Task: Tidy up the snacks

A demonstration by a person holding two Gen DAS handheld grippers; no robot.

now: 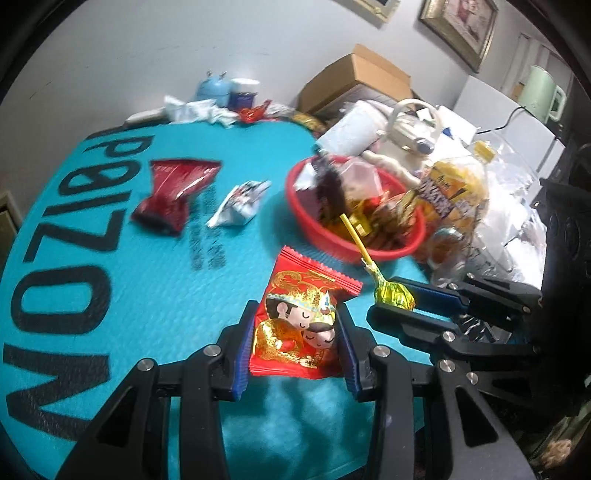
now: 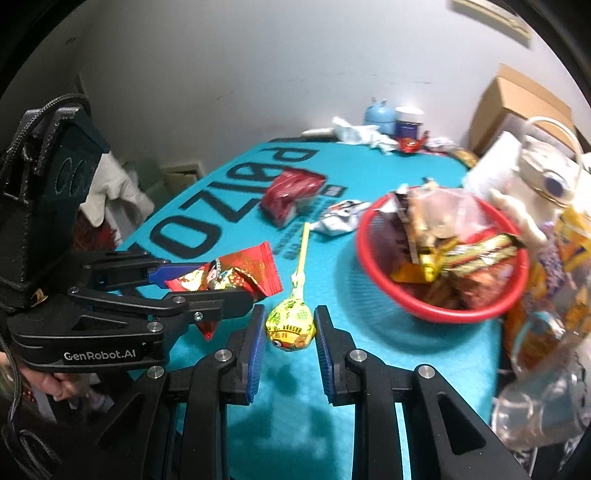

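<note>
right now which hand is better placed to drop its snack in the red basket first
Right, probably. The right gripper has the yellow lollipop between its jaws and sits beside the red basket. The left gripper, shut on the red candy packet, is on the far side, so it would cross over.

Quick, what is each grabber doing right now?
Left gripper: closed on the red candy packet.
Right gripper: closed on the lollipop.

Plain white wall (image 1: 147, 55) behind worktop (image 1: 240, 229), teal cover with black lettering. Framed pictures (image 1: 460, 26) upper right. Cardboard box (image 1: 369, 74) at far right corner. Pale green kettle (image 1: 543, 92) beyond.
</note>
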